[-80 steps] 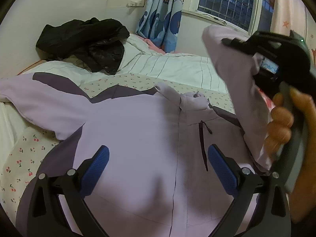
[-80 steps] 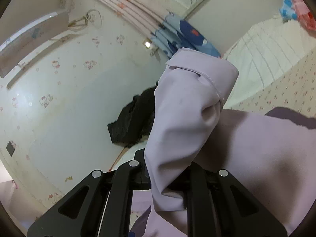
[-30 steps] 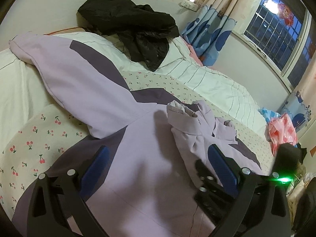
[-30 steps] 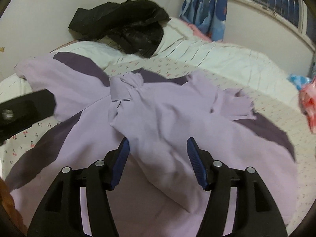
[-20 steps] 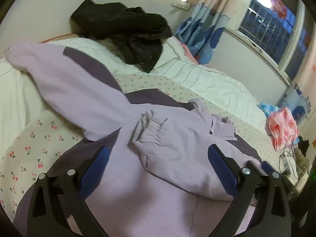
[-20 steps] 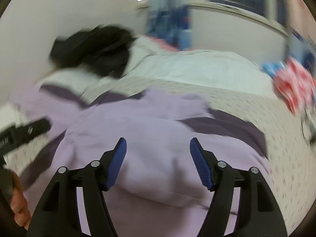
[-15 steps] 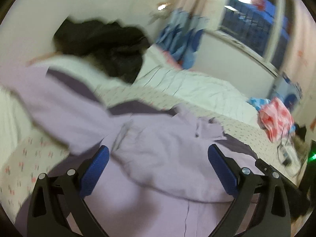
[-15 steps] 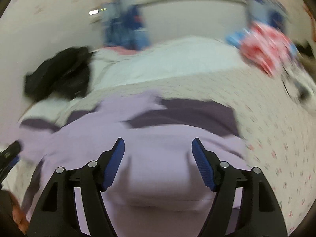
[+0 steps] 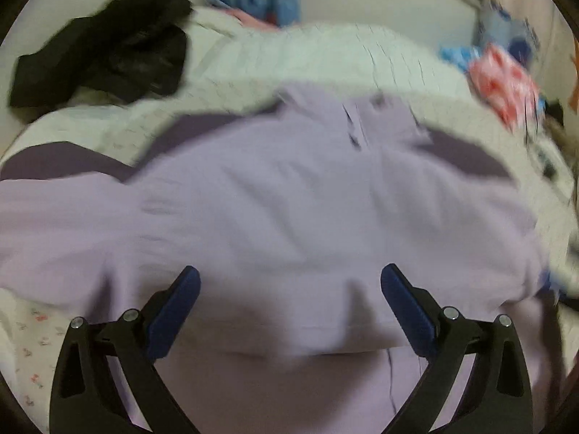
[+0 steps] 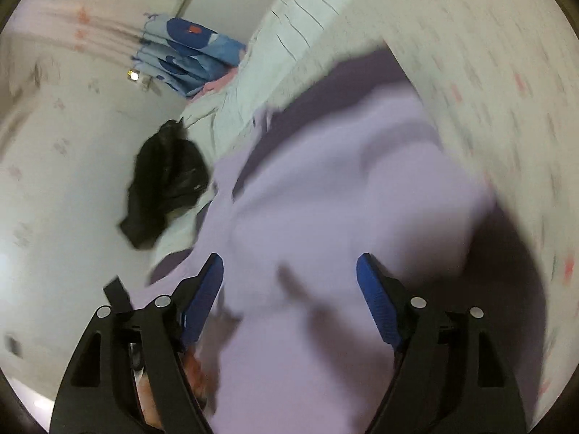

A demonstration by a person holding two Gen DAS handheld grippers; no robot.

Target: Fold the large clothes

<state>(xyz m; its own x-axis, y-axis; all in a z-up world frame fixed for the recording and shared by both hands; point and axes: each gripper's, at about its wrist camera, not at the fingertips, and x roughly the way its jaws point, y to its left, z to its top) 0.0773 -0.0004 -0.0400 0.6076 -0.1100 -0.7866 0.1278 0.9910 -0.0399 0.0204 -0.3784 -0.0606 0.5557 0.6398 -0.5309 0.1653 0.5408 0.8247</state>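
Observation:
A large lilac jacket (image 9: 289,209) with dark purple panels lies spread on the bed, one sleeve folded across its front. My left gripper (image 9: 287,289) hovers open over the jacket's lower part, nothing between its blue pads. In the tilted, blurred right wrist view the same jacket (image 10: 343,217) fills the middle. My right gripper (image 10: 289,278) is above it, its jaws opening wider and holding nothing. A hand (image 10: 195,369) shows at the lower left of that view.
A black garment (image 9: 108,54) is heaped at the bed's far left by the wall, also the black garment (image 10: 163,188) in the right wrist view. The bed (image 9: 325,54) has a white striped quilt and a cherry-print sheet. A pink-red cloth bundle (image 9: 503,79) lies far right. Blue curtains (image 10: 188,58) hang behind.
The right gripper let go of the sleeve, now folded across the jacket's front, swung away and rolled. Its jaws widened. The left gripper shifted over the jacket and stayed open.

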